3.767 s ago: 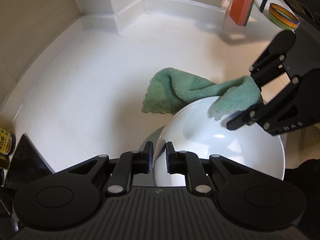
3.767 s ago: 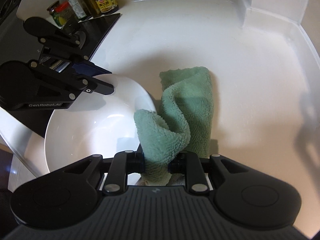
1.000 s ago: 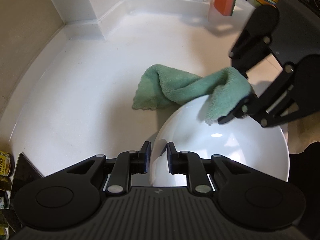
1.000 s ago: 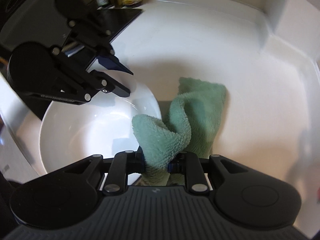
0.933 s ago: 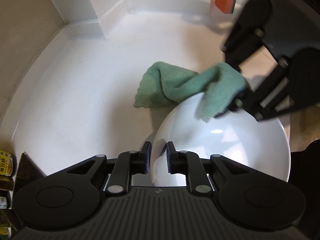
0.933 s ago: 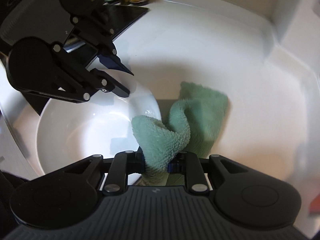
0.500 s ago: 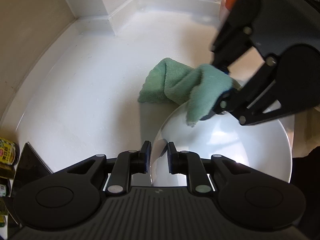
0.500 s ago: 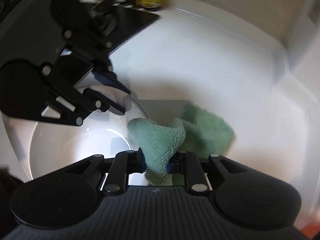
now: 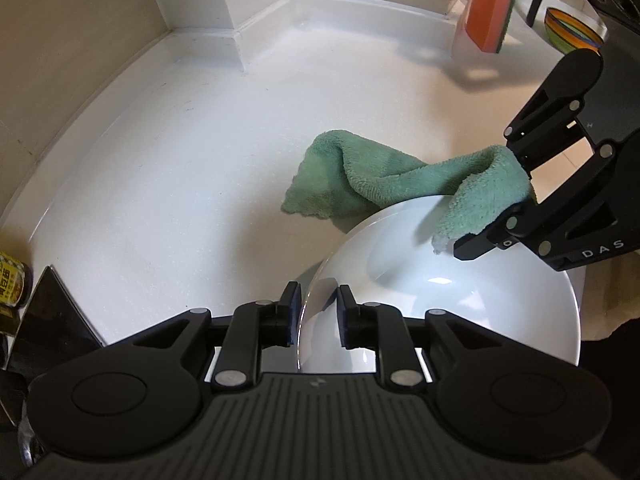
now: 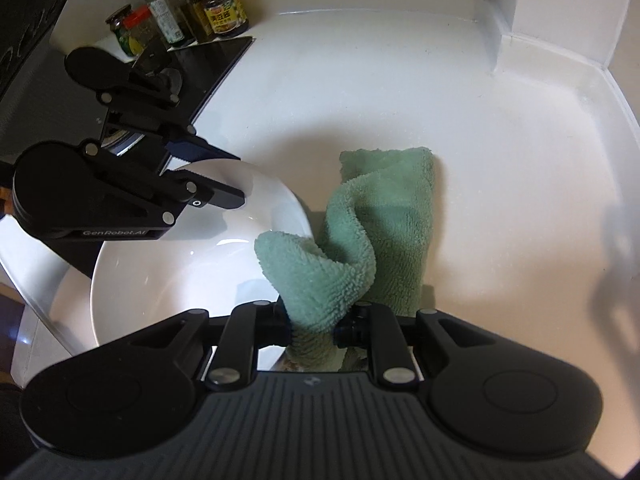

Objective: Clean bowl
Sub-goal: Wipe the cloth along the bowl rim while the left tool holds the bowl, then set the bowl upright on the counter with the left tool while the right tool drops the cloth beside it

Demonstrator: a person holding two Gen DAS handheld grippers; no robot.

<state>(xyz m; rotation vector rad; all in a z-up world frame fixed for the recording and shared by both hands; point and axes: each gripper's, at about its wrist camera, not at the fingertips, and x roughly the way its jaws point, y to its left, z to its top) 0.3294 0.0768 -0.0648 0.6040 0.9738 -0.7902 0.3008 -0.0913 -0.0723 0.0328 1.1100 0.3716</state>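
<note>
A white bowl (image 9: pixel 460 304) sits tilted on the white counter. My left gripper (image 9: pixel 319 318) is shut on its near rim; it also shows in the right wrist view (image 10: pixel 224 178), clamped over the bowl (image 10: pixel 168 276). My right gripper (image 10: pixel 314 326) is shut on one end of a green terry cloth (image 10: pixel 360 232). The held end hangs over the bowl's far rim and touches its inside. In the left wrist view the right gripper (image 9: pixel 500 216) holds the cloth (image 9: pixel 384 182) at the bowl's right rim. The rest of the cloth trails onto the counter.
An orange sponge (image 9: pixel 490 20) leans in a clear holder at the back wall, with a striped bowl (image 9: pixel 572 32) beside it. Jars and bottles (image 10: pixel 188 12) stand by a black cooktop (image 10: pixel 204 64). Raised counter edges and a wall corner (image 9: pixel 236 40) bound the back.
My right gripper has swung the cloth end back right and away along the bowl's rim, after pushing it left over the bowl. The left gripper keeps its hold on the rim.
</note>
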